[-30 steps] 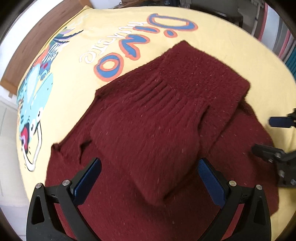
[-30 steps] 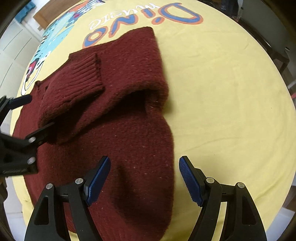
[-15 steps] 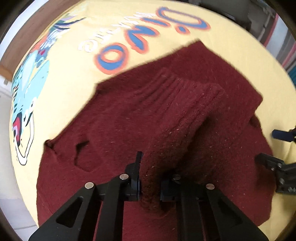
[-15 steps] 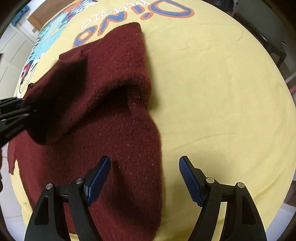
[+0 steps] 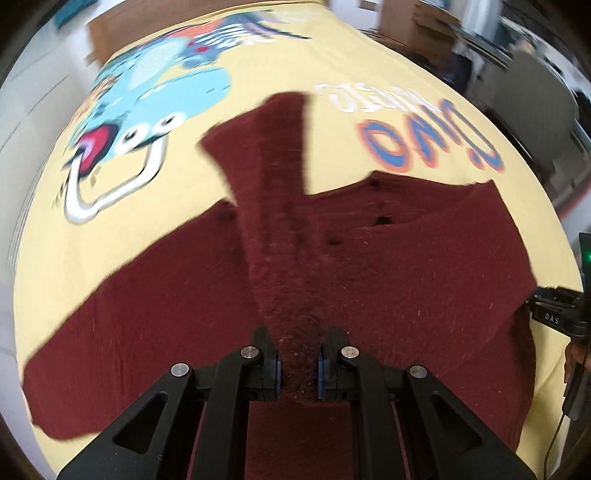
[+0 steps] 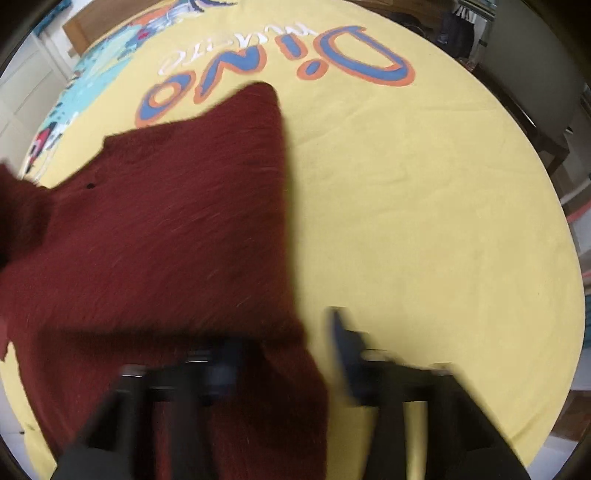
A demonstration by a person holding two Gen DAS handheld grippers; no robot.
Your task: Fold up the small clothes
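A dark red knitted sweater (image 5: 406, 277) lies spread on a yellow printed sheet (image 5: 48, 258). My left gripper (image 5: 299, 369) is shut on one sleeve (image 5: 266, 166), which it holds raised and stretched away from me. At that view's right edge, the right gripper (image 5: 554, 314) sits by the sweater's side. In the blurred right wrist view, the right gripper (image 6: 282, 358) straddles the side edge of the sweater (image 6: 166, 240). Its jaws are closing with the cloth between them. The right finger (image 6: 343, 347) still stands clear of the cloth over the sheet (image 6: 424, 221).
The sheet carries a blue dinosaur print (image 5: 155, 99) and "Dino" lettering (image 6: 295, 66). Wooden furniture (image 5: 107, 33) stands past its far edge. A dark chair (image 6: 535, 110) stands off the right side. A hand (image 5: 576, 358) shows behind the right gripper.
The left jaws shut on the sleeve folded across the body and pulled it out and up, uncovering the chest. The right jaws have narrowed around the sweater's side edge.
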